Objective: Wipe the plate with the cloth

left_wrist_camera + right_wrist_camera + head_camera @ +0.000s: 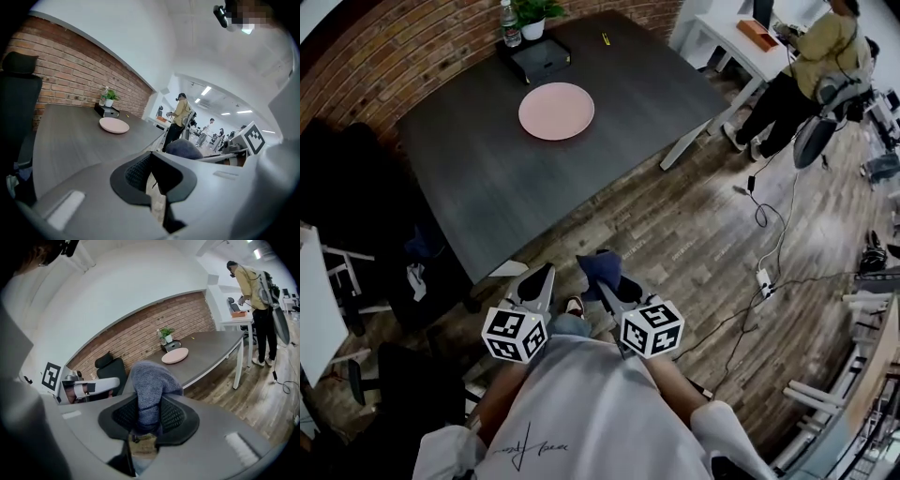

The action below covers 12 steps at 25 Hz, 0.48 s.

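Dark table (487, 178) bears plate (556, 111); right gripper (149, 414) clamps forward-pointing cloth (152, 380); left gripper (151, 173), jaws together.

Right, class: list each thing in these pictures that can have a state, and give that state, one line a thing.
plate: lying flat on the table, bare, nothing touching it.
cloth: bunched, clamped in the right gripper.
right gripper: shut on the cloth.
left gripper: shut, nothing between its jaws.
potted plant: upright.
bottle: upright.
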Available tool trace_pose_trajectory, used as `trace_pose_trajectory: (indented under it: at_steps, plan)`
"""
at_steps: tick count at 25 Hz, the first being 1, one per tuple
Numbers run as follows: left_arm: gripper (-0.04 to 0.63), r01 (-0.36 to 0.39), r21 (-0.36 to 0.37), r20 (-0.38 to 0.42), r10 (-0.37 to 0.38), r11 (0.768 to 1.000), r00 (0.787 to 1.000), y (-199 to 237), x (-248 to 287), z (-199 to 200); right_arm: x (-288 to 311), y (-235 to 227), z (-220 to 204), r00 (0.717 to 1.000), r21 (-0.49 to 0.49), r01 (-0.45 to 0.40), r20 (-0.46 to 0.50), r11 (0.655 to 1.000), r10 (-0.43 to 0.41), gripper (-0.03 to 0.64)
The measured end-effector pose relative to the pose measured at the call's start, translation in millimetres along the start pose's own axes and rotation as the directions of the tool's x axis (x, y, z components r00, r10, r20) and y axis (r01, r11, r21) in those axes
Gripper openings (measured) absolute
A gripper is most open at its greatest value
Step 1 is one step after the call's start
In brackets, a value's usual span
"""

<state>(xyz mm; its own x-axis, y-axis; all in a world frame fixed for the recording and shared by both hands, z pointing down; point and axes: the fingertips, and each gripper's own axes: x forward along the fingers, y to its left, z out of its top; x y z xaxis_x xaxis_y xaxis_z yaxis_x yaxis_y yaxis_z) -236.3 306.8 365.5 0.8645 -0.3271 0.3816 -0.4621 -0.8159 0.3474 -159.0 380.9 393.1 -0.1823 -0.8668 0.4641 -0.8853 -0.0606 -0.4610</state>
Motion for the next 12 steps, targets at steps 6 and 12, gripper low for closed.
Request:
trace_pose_trajectory:
  at_steps: [6,12]
  plan:
    - [0.011,0.008,0.003,0.023,-0.008,1.000,1.000,17,15,18,25,2,19,0.999,-0.013,-0.036,-0.029,0.999,0.036,0.107]
    - [0.011,-0.004,0.011,0.014,0.004,1.000,1.000,28,24,18,44,-5,27,0.997,-0.034,-0.062,-0.056,0.998,0.060,0.107]
